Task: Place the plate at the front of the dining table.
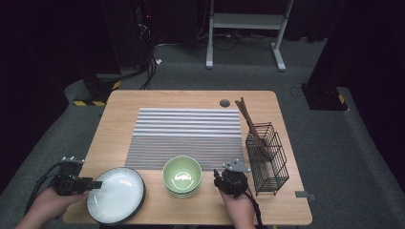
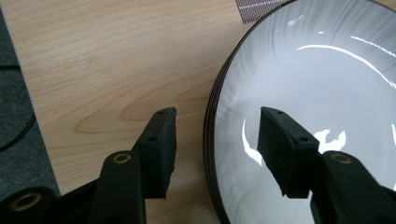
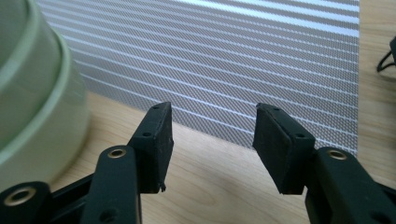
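A white plate with a dark rim (image 1: 116, 194) lies at the table's front left. My left gripper (image 1: 95, 184) points at its left edge. In the left gripper view the left gripper (image 2: 217, 126) is open and straddles the rim: one jaw over the bare wood, the other over the plate (image 2: 317, 84), with neither pad touching. A stack of green bowls (image 1: 182, 176) sits at the front centre. My right gripper (image 1: 220, 176) hovers just right of it. In the right gripper view the right gripper (image 3: 212, 126) is open and empty, with the green bowls (image 3: 28, 93) at its left.
A grey striped mat (image 1: 188, 133) covers the middle of the wooden table (image 1: 119, 119). A black wire basket (image 1: 267, 160) with brown chopsticks (image 1: 248, 121) stands at the right edge, close to my right hand. A round grommet (image 1: 224, 103) sits at the back.
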Demonstrator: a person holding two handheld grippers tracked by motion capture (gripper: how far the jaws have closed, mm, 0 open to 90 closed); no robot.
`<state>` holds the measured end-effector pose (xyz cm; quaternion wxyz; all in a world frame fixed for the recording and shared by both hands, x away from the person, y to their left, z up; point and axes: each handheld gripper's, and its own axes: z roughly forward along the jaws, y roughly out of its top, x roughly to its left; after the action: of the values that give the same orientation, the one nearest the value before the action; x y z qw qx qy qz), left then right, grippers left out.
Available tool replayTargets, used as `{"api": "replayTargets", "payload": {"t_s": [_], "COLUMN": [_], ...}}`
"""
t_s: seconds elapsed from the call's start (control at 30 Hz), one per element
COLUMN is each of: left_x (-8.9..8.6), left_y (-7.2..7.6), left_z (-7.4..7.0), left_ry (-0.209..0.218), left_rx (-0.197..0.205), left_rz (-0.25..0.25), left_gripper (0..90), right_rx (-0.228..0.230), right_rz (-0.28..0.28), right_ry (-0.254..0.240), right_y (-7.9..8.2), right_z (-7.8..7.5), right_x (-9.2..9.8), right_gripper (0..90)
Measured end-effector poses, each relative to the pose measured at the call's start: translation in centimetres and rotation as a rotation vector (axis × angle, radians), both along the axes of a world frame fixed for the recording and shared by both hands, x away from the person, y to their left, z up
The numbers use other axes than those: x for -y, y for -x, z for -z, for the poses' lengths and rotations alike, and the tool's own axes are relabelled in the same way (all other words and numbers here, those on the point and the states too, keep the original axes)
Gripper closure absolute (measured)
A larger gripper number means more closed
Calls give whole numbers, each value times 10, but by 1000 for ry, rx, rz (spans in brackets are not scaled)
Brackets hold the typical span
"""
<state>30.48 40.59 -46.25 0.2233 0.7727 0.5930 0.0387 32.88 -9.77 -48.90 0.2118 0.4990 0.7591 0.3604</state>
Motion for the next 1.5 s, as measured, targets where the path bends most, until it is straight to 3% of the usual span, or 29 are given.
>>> {"api": "replayTargets", "payload": {"t_s": [0.17,0.3,0.47,0.57,0.73,0.87,1.13,1.5], "left_x": [1,1,1,1,-4,-6,-3,3], "left_y": [-5,-6,-6,-7,-9,-11,-12,-16], "left_z": [3,4,7,8,10,11,11,9], "left_ry": [3,6,34,41,58,89,44,41], "left_rx": [-27,-29,-28,-22,-10,-18,-22,-48], "left_rz": [10,14,21,18,40,20,17,31], "left_gripper": [511,530,568,582,606,598,553,667], "right_rx": [2,26,30,32,43,26,1,-45], "right_rz": [-28,-48,-83,-95,-128,-142,-164,-228], "right_ry": [-14,6,-22,-66,-67,-95,-137,-178], "right_y": [1,3,1,-1,0,0,-4,-19], "right_z": [-10,-17,-35,-43,-52,-58,-67,-74], "right_x": [-8,-13,-18,-18,-25,-32,-43,-68], "right_gripper": [516,524,530,520,541,564,518,481]}}
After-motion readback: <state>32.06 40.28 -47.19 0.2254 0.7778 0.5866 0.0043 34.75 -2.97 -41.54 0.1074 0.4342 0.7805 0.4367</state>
